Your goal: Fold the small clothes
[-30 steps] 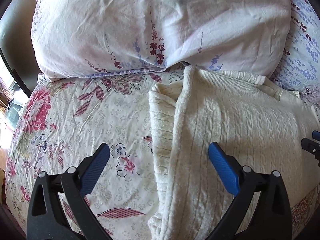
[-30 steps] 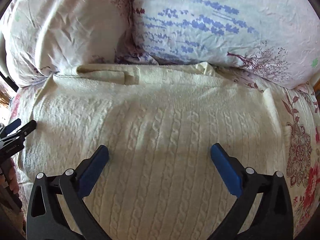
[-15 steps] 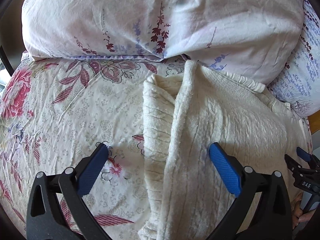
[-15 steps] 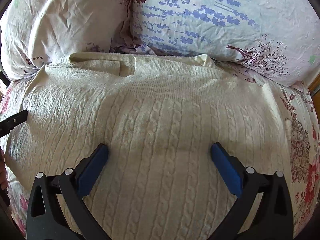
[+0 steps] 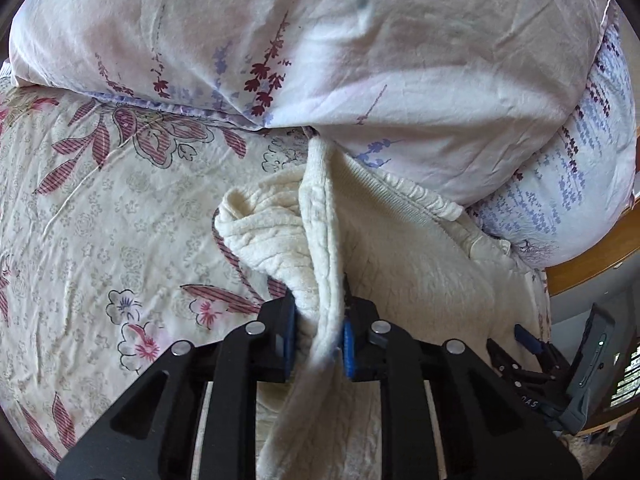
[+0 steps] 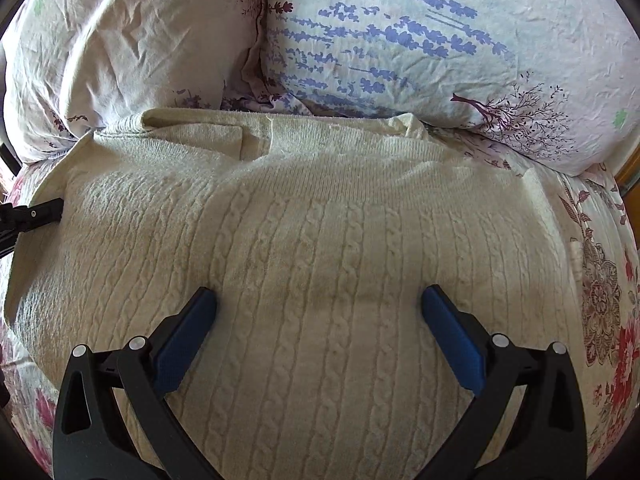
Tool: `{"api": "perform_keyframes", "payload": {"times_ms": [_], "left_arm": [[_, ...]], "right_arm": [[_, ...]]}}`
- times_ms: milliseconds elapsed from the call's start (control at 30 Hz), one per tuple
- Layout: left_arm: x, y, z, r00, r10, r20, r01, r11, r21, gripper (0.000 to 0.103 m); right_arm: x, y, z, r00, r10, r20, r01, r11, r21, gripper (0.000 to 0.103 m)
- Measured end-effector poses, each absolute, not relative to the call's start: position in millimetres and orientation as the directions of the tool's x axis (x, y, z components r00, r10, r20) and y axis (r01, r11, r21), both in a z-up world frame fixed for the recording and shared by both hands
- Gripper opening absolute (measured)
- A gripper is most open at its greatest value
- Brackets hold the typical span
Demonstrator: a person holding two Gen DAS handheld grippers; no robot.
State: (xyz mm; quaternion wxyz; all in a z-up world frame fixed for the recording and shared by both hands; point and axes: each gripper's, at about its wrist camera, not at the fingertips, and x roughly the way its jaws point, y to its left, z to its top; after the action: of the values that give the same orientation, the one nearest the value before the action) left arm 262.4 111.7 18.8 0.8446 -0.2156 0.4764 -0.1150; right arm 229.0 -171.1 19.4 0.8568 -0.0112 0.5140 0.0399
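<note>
A cream cable-knit sweater [image 6: 320,248] lies flat on the floral bedspread, its neck toward the pillows. In the left wrist view its left edge [image 5: 280,232] is bunched and lifted into a ridge. My left gripper [image 5: 318,340] is shut on that ridge of sweater fabric. My right gripper [image 6: 318,320] is open, its blue pads spread wide just above the sweater's middle, holding nothing. The right gripper also shows at the lower right of the left wrist view [image 5: 532,364], and the left gripper's arm shows at the left edge of the right wrist view [image 6: 32,216].
Two pillows lie against the sweater's far edge: a white one with purple sprigs [image 5: 320,40] and a pale one with blue flowers [image 6: 420,40]. The floral bedspread [image 5: 100,220] stretches out to the left. A wooden bed frame [image 5: 592,256] shows at right.
My left gripper has moved forward and closed on the sweater's left edge, pinching it into a raised fold. My right gripper has stayed open over the sweater's middle.
</note>
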Motion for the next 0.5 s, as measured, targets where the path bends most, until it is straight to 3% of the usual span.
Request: {"api": "perform_keyframes", "payload": {"times_ms": [267, 500], "left_arm": [[244.8, 87.2, 74.3, 0.561, -0.604, -0.566, 0.117, 0.735, -0.668, 0.016], [247.3, 31.4, 112.0, 0.486, -0.774, -0.406, 0.256, 0.570, -0.781, 0.015]], "right_arm": [[226.5, -173.1, 18.8, 0.479, 0.058, -0.876, -0.086, 0.996, 0.019, 0.102], [221.5, -172.1, 18.0, 0.491, 0.054, -0.869, -0.090, 0.996, 0.012, 0.102]]}}
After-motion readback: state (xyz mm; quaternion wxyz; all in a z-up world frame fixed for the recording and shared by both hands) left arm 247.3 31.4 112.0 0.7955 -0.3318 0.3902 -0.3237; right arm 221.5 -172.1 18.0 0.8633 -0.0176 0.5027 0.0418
